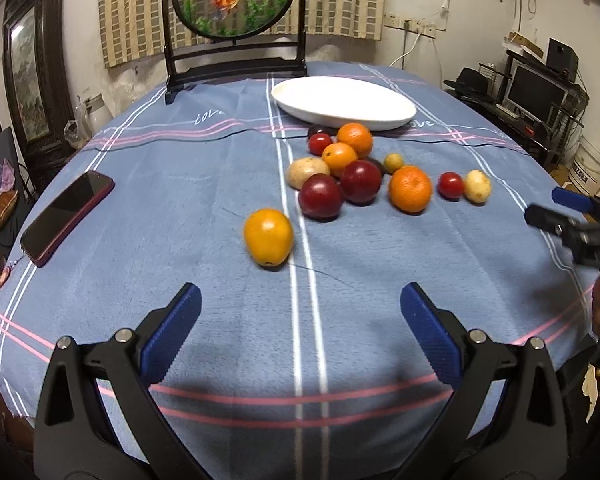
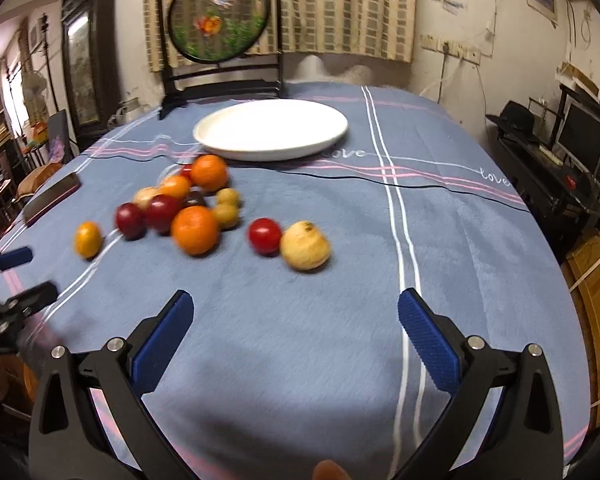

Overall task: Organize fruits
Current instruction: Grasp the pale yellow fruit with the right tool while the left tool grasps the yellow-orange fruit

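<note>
- Tongs came nearest in both wrist views: the left tongs [image 1: 300,300] and the right tongs [image 2: 296,304] each stood spread wide and released, with only bare blue cloth of the surface [image 1: 220,340] between their pads.
- Fruit lay ahead of both, none lifted, so I judged the task at its very start, the approach to a first pick.
- Just beyond the left tongs, slightly to their left, sat a lone yellow-orange fruit [image 1: 268,237], apart from the rest; it looked the easiest first grasp, calling for a short forward reach and a gentle close on a round, rolling thing.
- Ahead of the right tongs, a pale round fruit [image 2: 305,245] touched a red tomato [image 2: 265,236].
- Farther on, the main heap [image 1: 352,172] of oranges, dark plums and small fruits lay packed together.
- Beyond the heap waited the white plate [image 1: 400,114], nothing in it, the likely goal.
- Left of the left tongs lay a phone [image 1: 66,218].
- The cloth carried the word "love" beside the plate; no brand was legible.
</note>
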A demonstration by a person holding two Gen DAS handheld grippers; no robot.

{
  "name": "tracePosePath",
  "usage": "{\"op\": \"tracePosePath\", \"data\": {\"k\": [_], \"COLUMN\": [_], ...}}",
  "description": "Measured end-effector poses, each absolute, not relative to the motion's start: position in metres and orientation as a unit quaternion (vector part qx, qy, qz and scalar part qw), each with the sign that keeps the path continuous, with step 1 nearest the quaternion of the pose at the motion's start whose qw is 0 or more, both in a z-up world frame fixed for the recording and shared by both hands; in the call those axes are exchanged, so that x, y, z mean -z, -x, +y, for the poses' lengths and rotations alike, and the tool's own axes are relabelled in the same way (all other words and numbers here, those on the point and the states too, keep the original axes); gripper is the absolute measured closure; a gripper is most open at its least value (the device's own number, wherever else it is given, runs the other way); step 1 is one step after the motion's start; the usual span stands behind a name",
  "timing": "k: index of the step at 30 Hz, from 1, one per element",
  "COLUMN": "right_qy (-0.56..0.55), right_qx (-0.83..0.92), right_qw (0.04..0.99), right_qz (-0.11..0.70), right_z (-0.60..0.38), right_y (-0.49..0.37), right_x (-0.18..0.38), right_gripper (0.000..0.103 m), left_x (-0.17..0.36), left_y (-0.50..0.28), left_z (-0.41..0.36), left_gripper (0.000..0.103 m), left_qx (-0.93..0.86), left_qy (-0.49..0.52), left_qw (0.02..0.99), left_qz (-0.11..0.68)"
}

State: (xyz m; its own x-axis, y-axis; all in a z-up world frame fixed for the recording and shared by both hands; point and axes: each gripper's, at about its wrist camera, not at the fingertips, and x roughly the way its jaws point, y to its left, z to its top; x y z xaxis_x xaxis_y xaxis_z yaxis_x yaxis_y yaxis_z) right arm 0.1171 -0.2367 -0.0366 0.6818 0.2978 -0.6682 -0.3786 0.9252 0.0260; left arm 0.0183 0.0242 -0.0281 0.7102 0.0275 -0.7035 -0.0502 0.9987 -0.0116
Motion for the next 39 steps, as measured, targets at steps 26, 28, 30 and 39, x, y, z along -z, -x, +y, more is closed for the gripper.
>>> {"op": "tracePosePath", "data": {"k": [26,28,30,39], "right_qy": [0.071,0.066,0.067,0.065], "right_qx": [-0.242,-0.242,-0.239,-0.245], "right_qw": [0.861,0.862,0.865,0.864], "right_qz": [0.441,0.441,0.437,0.435], "right_z": [-0.217,-0.218,-0.218,-0.219], "right_y": [-0.203,-0.202,-0.201,-0.201], "right_x": [0.070,0.070,0.068,0.068], "right_gripper": [0.062,0.063,0.062,0.062], "left_x": [0.044,0.047,0.049,0.056], "left_y": [-0.072,-0.078,-0.084,-0.100], "left_z": [0.068,0.069,0.070,0.069], "left_gripper": [0.005,0.015,0.033,0.050], "left_qx": [0.008,0.020,0.030,0.032], "left_qy": [0.037,0.039,0.047,0.056], "left_qw": [0.913,0.909,0.904,0.894], "left_qz": [0.406,0.415,0.423,0.444]}}
